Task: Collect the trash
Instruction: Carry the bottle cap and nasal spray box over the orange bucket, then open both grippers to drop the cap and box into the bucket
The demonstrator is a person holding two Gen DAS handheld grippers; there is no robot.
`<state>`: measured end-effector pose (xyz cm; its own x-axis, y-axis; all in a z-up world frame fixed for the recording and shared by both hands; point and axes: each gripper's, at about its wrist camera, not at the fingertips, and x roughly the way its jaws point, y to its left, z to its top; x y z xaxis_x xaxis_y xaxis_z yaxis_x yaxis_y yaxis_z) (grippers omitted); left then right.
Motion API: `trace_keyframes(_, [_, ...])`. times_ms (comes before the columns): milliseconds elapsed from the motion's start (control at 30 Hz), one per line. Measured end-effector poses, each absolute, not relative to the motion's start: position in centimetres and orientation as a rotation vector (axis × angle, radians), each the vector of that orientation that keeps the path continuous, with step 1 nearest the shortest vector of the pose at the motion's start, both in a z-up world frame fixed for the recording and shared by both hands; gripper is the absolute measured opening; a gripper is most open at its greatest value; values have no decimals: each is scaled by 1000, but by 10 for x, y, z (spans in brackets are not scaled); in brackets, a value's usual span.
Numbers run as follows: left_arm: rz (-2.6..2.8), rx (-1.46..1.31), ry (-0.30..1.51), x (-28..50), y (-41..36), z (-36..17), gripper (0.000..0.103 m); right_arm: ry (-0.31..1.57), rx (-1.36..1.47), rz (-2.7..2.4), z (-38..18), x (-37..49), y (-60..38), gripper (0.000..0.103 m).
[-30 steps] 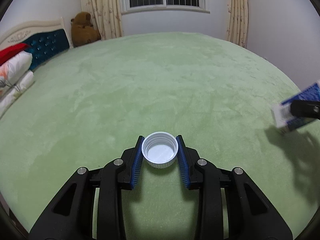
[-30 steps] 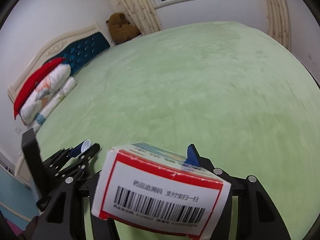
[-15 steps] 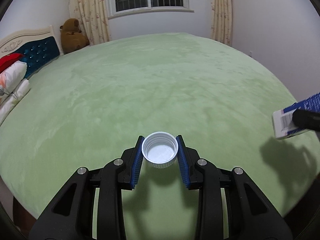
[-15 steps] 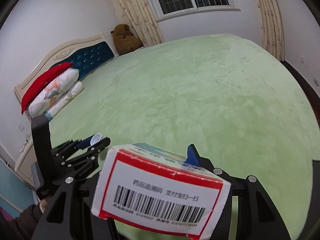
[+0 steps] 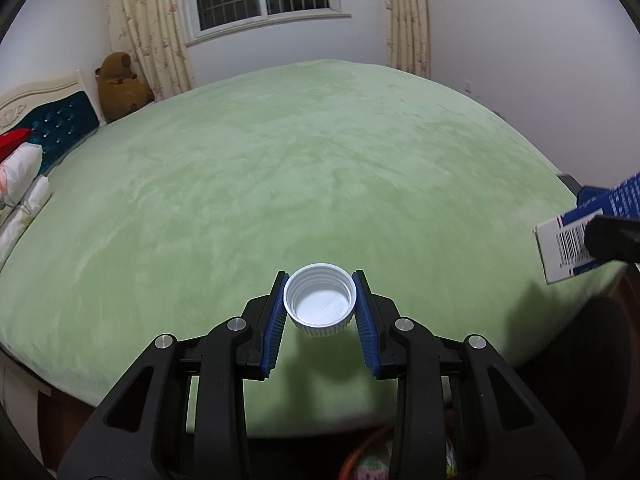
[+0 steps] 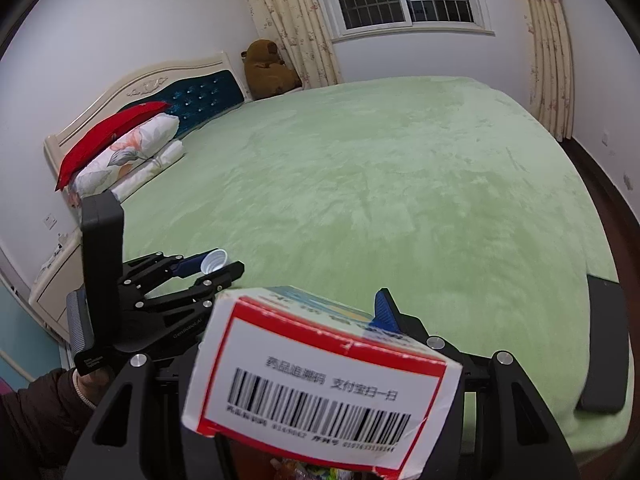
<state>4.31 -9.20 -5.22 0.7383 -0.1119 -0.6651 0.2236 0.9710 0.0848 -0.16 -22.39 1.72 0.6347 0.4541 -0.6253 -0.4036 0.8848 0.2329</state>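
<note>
White plastic, ribbed on its outer wall, the bottle cap (image 5: 320, 306) sat pinched between the blue pads of the left gripper (image 5: 320, 312), its open mouth turned up toward the camera and its short axis roughly along the view. The jaws stood narrow, pressed on opposite sides of the rim, so the cap hung clear above the near edge of the green bedspread (image 5: 300, 168).

The right gripper (image 6: 304, 344) was clamped on a cardboard medicine box (image 6: 320, 392), holding it across its width with the barcoded end face pointed back at the lens. Its long axis ran forward, away from the camera and out over the bed, and the box tilted slightly, left end lower. Only the tip of one blue pad (image 6: 383, 312) showed past the box's far corner; the other was hidden behind it.

Seen from the right wrist, the left gripper lay to the left and a little ahead, the two pieces of trash well apart. From the left wrist, the box sat at the far right edge.

Both loads hung over the foot of the bed. Below each camera, something orange and patterned showed at the bottom edge, possibly a bag or bin, though too little was visible to tell. If so, the drop probably lay downward and toward the person, with neither hand clearly nearer.
</note>
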Motion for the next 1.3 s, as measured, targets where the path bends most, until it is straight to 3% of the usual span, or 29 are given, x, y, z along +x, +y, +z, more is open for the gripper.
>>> trace_keyframes(267, [-258,225,769,-4,-108,-72,32,800,23,550,2,-47,-218,55])
trace_keyframes(533, [-294,268,894,-32,-113,-113,32,984,-55,582,-52,-65,-209,55])
trace_keyframes(833, [-330,265,1055,-34,-116,-161,32,1169,-85,607,-118,-60,-183,55])
trace_keyframes(1300, [-347,237,1242,-19,-111,-208,32,1306,-81,603,-167,-44,-172,55])
